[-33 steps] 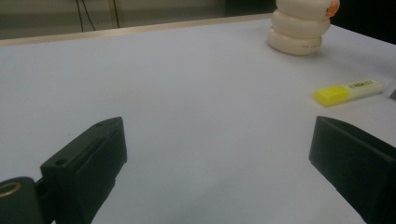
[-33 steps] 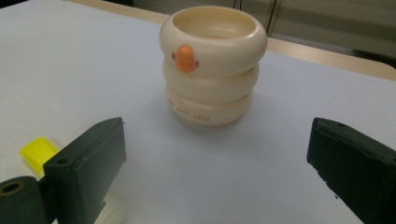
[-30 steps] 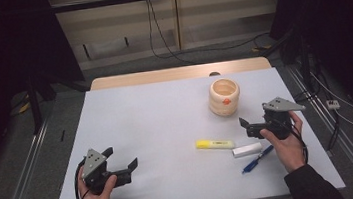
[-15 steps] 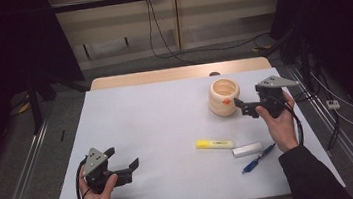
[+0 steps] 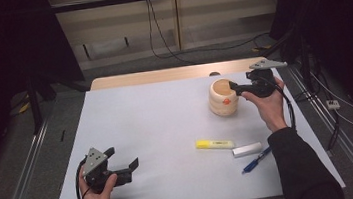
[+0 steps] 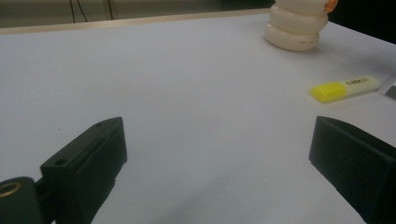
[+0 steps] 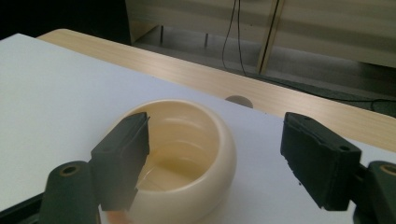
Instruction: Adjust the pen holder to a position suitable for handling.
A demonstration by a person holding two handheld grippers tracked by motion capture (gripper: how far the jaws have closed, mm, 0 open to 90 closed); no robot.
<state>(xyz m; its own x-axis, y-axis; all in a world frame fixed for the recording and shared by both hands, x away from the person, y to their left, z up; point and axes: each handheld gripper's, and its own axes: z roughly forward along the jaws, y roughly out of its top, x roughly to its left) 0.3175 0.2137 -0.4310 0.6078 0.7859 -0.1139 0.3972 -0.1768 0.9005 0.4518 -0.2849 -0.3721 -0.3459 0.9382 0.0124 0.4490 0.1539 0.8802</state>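
While your right gripper (image 7: 212, 161), its jaws just closing but gripping nothing, straddles the cream holder (image 5: 223, 97) at the table's far right, pinch its rigid, smooth, likely slippery rim wall firmly; your left gripper (image 5: 127, 168) rests open.

One cup (image 5: 223, 97), one highlighter (image 5: 214, 144), one pen (image 5: 256, 160), one white block (image 5: 246, 150), two tools
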